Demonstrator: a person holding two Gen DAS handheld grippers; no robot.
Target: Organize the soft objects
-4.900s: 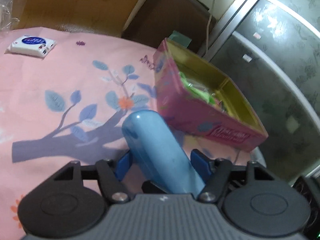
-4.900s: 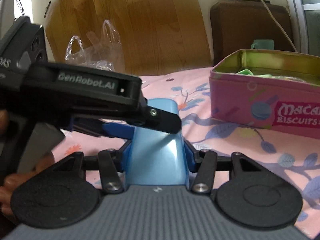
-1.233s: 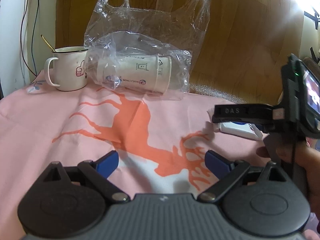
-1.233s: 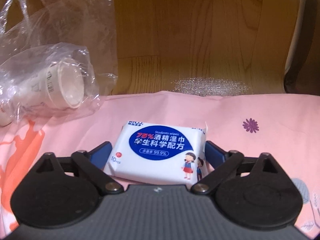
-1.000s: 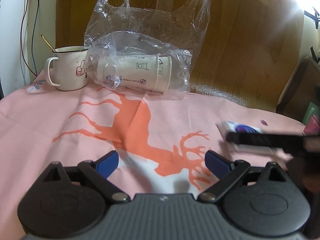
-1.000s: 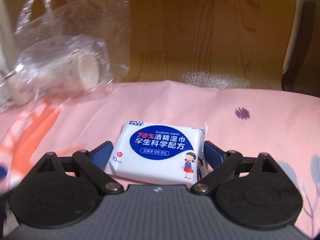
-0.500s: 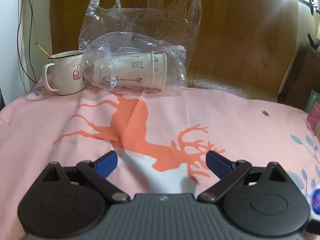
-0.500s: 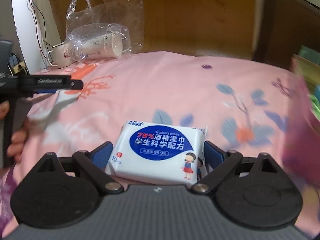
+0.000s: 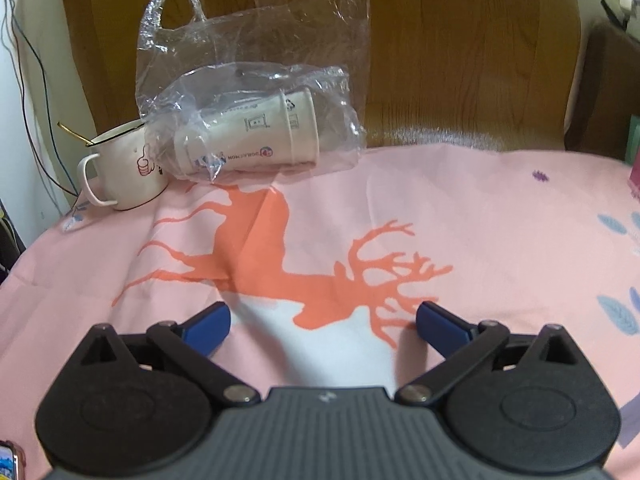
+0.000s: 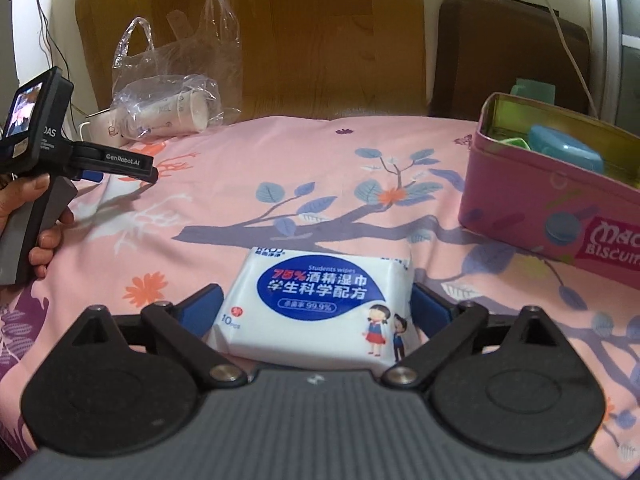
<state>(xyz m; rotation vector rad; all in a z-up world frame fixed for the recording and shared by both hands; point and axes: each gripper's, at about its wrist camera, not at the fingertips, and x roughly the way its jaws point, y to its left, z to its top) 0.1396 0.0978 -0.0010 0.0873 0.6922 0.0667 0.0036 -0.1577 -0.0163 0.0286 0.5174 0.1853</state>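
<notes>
My right gripper [image 10: 316, 306] is shut on a white pack of wet wipes [image 10: 320, 302] with a blue label, held above the pink patterned cloth [image 10: 320, 184]. To its right stands the open pink biscuit tin [image 10: 532, 216] with a blue object [image 10: 564, 148] and green items inside. My left gripper [image 9: 322, 320] hovers over the orange deer print, its jaws opening wide with nothing between them. That same left gripper [image 10: 120, 166] shows at the left of the right wrist view, held in a hand [image 10: 40, 216].
At the back of the cloth lie a clear plastic bag [image 9: 256, 80] with paper cups [image 9: 248, 140] and a white mug [image 9: 124, 172] holding a spoon. Behind is a wooden board [image 9: 460, 60]. A brown chair back [image 10: 508, 52] stands behind the tin.
My right gripper has swung right with the wipes pack, away from the bag and toward the pink tin. The left gripper rolled slightly and its jaws spread a little wider.
</notes>
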